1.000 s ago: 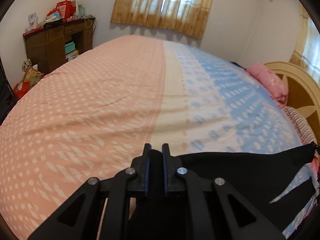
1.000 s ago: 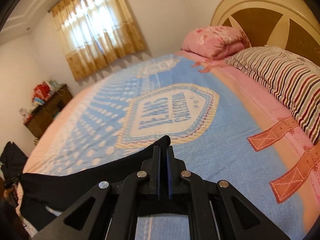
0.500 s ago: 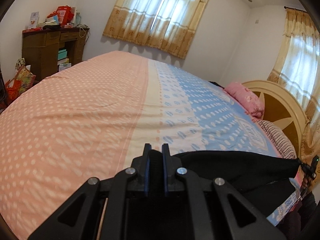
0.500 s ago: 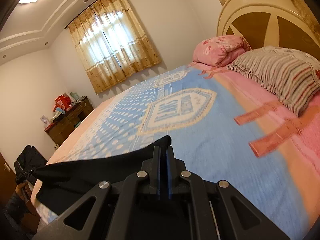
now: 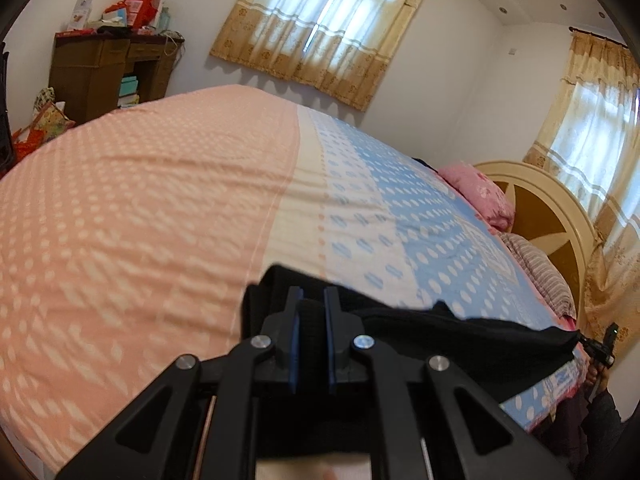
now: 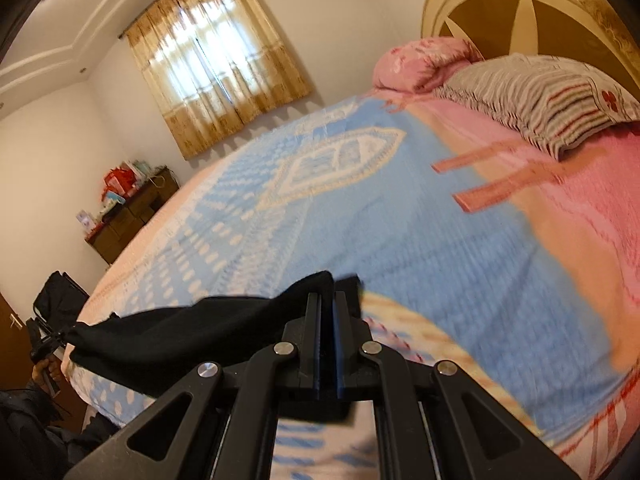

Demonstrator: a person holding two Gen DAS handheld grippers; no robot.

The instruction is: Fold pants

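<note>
Item: black pants (image 5: 460, 332), stretched above bed (image 5: 160, 220). Left gripper (image 5: 311, 300) and right gripper (image 6: 327, 304) each clamped on fabric. Risk: the thin pinch slipping under tension; grip depth seemingly shallow, view blurred.

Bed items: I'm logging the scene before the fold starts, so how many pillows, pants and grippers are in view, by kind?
Pillows: 2, a pink pillow and a striped pillow
Pants: 1, the black pants stretched above the bed
Grippers: 2, the left gripper and the right gripper, each shut on the pants
Total: 5
</note>
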